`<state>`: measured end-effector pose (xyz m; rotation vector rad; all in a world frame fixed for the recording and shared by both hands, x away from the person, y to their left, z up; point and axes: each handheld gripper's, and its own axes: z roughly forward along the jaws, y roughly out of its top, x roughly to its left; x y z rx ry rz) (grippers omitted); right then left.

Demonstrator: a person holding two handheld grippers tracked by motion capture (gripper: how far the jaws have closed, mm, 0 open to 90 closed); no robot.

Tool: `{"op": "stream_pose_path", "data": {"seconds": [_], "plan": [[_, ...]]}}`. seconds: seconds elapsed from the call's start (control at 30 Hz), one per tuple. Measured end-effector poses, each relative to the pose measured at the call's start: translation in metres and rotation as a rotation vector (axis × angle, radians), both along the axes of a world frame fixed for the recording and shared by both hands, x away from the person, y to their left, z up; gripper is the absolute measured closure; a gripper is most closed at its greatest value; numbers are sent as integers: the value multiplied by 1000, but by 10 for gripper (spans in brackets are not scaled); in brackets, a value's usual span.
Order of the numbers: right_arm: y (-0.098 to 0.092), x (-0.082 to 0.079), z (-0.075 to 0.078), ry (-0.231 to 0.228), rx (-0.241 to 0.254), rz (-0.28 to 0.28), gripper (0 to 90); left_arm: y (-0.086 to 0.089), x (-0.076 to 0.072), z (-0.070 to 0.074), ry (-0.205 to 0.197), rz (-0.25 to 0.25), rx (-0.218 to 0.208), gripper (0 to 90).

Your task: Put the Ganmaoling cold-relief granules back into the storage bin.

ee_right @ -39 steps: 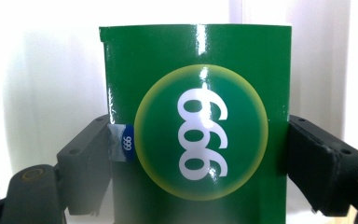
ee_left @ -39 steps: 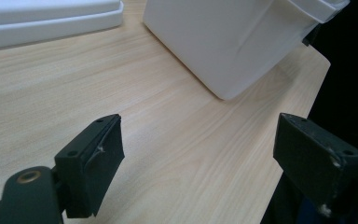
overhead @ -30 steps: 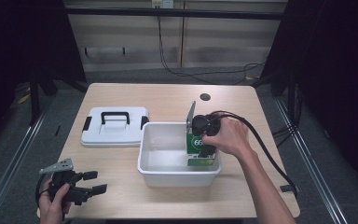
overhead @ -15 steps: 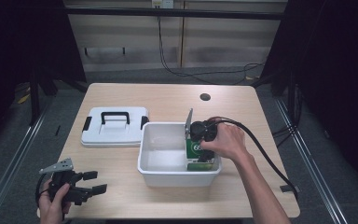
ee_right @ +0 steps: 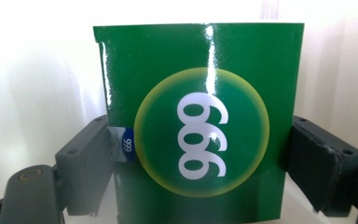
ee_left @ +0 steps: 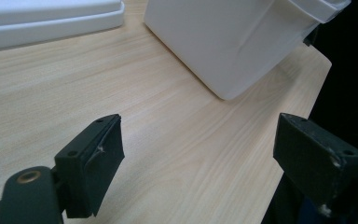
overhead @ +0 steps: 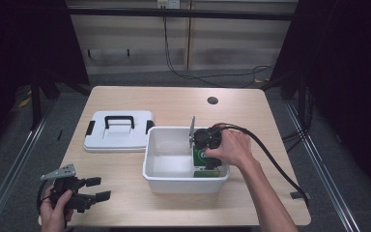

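High view. A pale wooden table (overhead: 174, 104) carried a white bin (overhead: 169, 169) near its centre; a white lid with a black handle (overhead: 118, 130) lay flat at the bin's ten o'clock, just beside it. The right gripper (overhead: 207, 159) reached down into the bin's three o'clock end, holding a green box (overhead: 204, 155) upright against the right-hand wall. The left gripper (overhead: 99, 189) rested low at the table's seven o'clock corner, well apart from the bin, its jaws spread and empty.

Left gripper view. Both black jaws stood wide apart over bare wood, nothing between them. The bin's outer wall (ee_left: 223, 42) rose at one o'clock and the lid's edge (ee_left: 51, 18) at eleven o'clock.

Right gripper view. The green box (ee_right: 200, 140), printed with a yellow-rimmed disc and white numerals, filled the space between the jaws, which pinched it at nine and three o'clock; the white inside of the bin lay behind it. The pads sat close on both flanks, though the grip appeared to be easing.

Handling note. The step in hand appeared to be setting the box down inside the bin. It would best be done by seating the box's base on the floor before parting the jaws fully, then drawing the gripper straight up so neither pad dragged the carton over.
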<state>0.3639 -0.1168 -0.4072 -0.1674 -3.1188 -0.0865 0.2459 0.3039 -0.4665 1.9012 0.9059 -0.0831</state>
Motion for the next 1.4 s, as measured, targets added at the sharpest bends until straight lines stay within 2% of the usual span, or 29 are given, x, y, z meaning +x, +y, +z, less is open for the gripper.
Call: {"op": "stream_pose_path", "data": {"seconds": [0.17,0.77,0.8,0.9,1.0,1.1,1.27,1.33,1.4], "plan": [[3,0,-5,1,-36,-3,150,0,0,0,0,1,0,160],[5,1,-5,3,-55,-14,124,0,0,0,-2,1,0,160],[4,1,-5,10,-49,-20,122,0,0,0,-1,0,-1,160],[2,0,-2,-5,-30,-15,96,0,0,0,-1,0,-1,160],[-1,0,5,-38,17,-11,85,0,0,0,-1,-2,-1,160],[-3,-1,7,-35,27,-22,85,0,0,0,-2,-5,0,160],[-10,-4,12,-53,71,-28,85,0,0,0,-2,0,0,160],[-14,-6,16,-56,115,-19,84,0,0,0,-1,1,2,160],[-17,-7,19,-57,132,-27,85,0,0,0,-2,0,1,160]]}}
